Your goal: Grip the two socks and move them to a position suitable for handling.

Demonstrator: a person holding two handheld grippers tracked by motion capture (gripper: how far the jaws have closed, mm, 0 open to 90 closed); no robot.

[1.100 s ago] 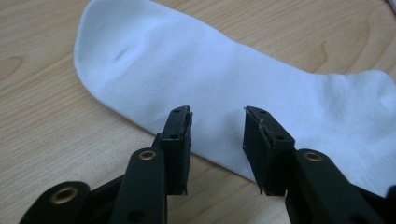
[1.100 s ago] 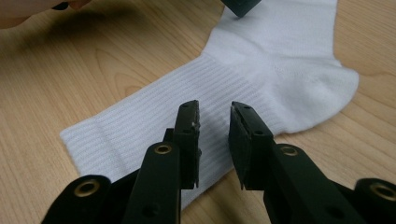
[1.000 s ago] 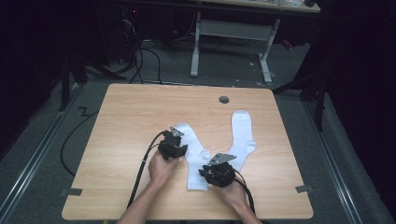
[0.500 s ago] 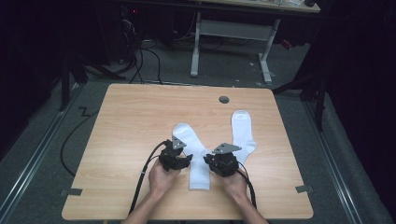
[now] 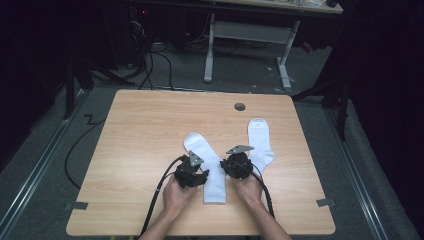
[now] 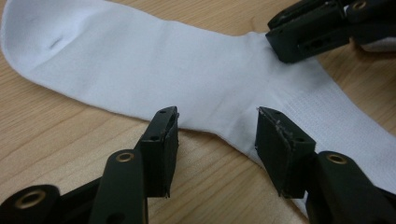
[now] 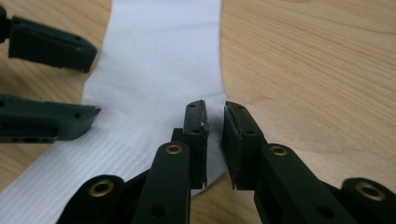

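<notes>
Both your hands have closed in on the near sock (image 5: 212,167) since a second ago, one at each edge of its middle on the worktop (image 5: 140,130). Your left hand-held gripper (image 6: 215,130) has just been opening and now stands wide, the sock's edge between its jaws but not pinched. Your right hand-held gripper (image 7: 214,126) has narrowed to a slit over the opposite edge; whether it nips fabric I cannot tell. The far sock (image 5: 260,137) lies untouched.

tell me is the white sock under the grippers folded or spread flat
Spread flat. The white fabric sock lies in a single layer on the light wooden table, toe to cuff visible, with no fold showing in either gripper view.
</notes>
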